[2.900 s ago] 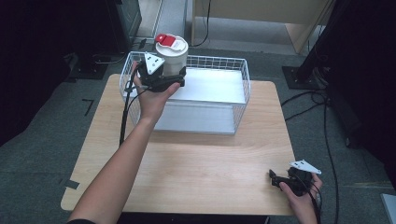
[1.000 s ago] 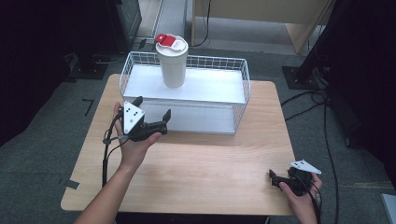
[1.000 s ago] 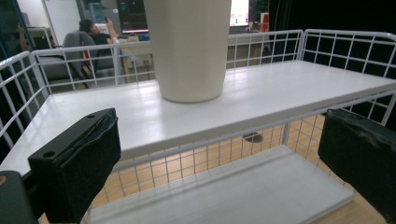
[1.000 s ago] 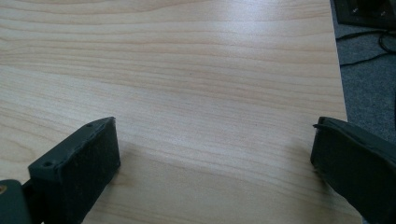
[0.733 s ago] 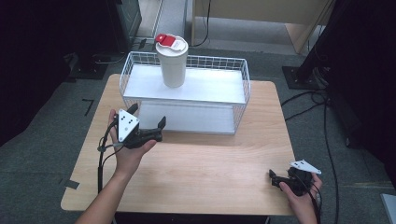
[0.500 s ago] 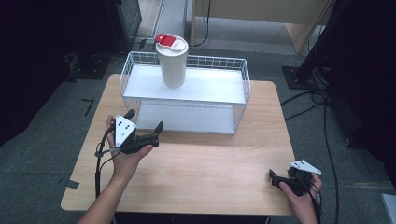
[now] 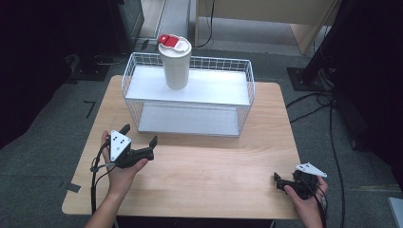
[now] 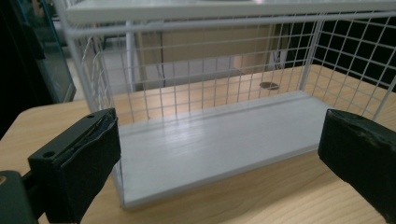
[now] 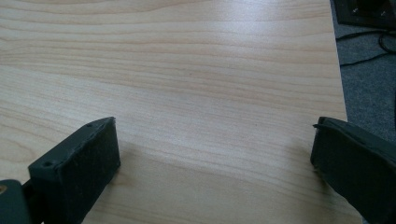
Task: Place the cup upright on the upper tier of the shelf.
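A white cup with a red lid (image 7: 175, 61) stands upright on the top shelf of a white wire rack (image 7: 215, 86), towards its left end. My left gripper (image 7: 139, 134) is open and holds nothing. It hovers over the wooden table (image 7: 204, 166) just in front of the rack's left corner. In the left gripper view the jaws stand wide apart and face the rack's bare lower shelf (image 8: 224, 135). My right gripper (image 7: 280, 183) rests low at the table's front right corner, also open. Bare wood (image 9: 187, 79) lies between its jaws.
The rack spans the back half of the table. At the right, black cables (image 7: 328, 118) and a stand foot (image 7: 304, 78) lie on the grey floor. A dark cabinet (image 7: 128, 21) stands behind the table's left corner. The table's right edge (image 9: 338, 70) is close to my right gripper.
My left gripper let go of the cup on the top shelf, then drew back and down to the front left of the table. The right gripper has stayed put.
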Demonstrator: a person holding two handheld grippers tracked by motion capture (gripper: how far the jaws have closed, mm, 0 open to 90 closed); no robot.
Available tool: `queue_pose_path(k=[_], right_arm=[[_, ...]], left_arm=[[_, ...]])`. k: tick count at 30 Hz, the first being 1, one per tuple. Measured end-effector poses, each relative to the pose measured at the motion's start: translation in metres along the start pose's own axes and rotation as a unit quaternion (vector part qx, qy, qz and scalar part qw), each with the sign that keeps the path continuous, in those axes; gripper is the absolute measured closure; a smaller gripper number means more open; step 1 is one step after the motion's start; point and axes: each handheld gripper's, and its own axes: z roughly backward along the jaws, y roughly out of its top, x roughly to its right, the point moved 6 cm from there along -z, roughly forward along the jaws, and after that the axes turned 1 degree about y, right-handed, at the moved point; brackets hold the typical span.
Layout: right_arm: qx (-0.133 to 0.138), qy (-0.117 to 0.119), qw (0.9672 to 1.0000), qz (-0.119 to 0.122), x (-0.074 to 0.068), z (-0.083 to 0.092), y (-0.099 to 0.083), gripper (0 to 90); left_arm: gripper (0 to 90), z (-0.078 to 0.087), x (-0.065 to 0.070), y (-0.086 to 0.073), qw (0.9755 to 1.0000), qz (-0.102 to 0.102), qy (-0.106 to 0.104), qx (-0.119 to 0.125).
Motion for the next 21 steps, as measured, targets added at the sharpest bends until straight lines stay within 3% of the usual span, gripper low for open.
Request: queue_pose_path(k=[13,19,21], right_arm=[[0.000,0.000,1.0000,0.000,0.000,0.000,0.000,1.0],[-0.001,-0.001,1.0000,-0.001,0.000,0.000,0.000,1.0],[-0.001,-0.001,1.0000,-0.001,0.000,0.000,0.000,1.0]], left_arm=[[0.0,0.022,-0.030,-0.050,0.9984,0.028,0.025,-0.042],[0.0,0.035,-0.041,-0.073,0.9969,0.027,0.027,-0.068],[0.0,0.039,-0.045,-0.078,0.9961,0.035,0.023,-0.078]])
